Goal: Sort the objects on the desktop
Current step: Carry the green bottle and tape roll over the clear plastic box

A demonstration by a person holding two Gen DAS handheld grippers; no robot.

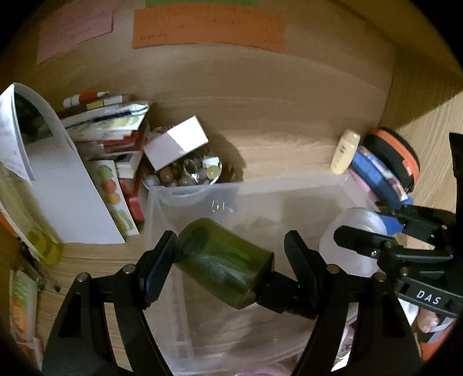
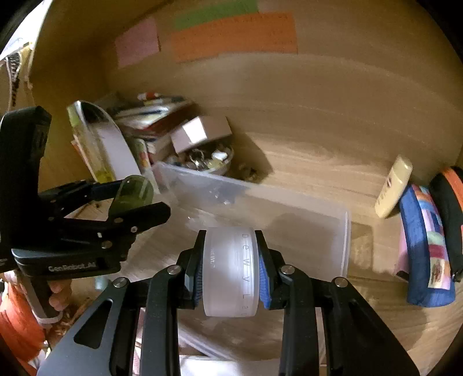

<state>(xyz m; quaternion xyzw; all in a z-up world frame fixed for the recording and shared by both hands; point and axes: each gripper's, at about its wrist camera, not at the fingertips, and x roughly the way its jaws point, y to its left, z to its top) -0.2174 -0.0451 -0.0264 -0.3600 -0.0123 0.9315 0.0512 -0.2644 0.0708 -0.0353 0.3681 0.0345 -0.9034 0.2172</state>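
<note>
Black fingers of the left gripper (image 1: 231, 260) fill the bottom of the left wrist view, closed on a dark green bottle (image 1: 224, 261) that lies crosswise between them, its base against the left finger and its black cap end (image 1: 285, 299) against the right one. Below and behind the bottle sits a clear plastic bin (image 1: 289, 188), taking up the centre of the frame. At the right edge the right gripper (image 1: 361, 243) reaches in beside a frosted white jar (image 1: 351, 240). In the right wrist view that right gripper (image 2: 230, 272) occupies the lower centre, its blue-padded fingers pressed against both sides of the frosted white jar (image 2: 230, 272), which bears faint grey lettering. The jar hangs over the near part of the clear plastic bin (image 2: 345, 240). At middle left of this view the left gripper (image 2: 127, 199) shows side-on with the dark green bottle (image 2: 131, 192) between its fingers. Behind the bin, toward the upper left, a bowl of small trinkets (image 1: 185, 173) carries a white box (image 1: 176, 143) leaning on it, next to a stack of books (image 1: 113, 127). On the right a cream tube (image 1: 344, 151) stands against a blue patterned pouch (image 1: 376, 179) and an orange-and-black case (image 1: 396, 159). Orange (image 1: 208, 26) and pink (image 1: 75, 31) sticky notes sit on the wooden wall at the top.
</note>
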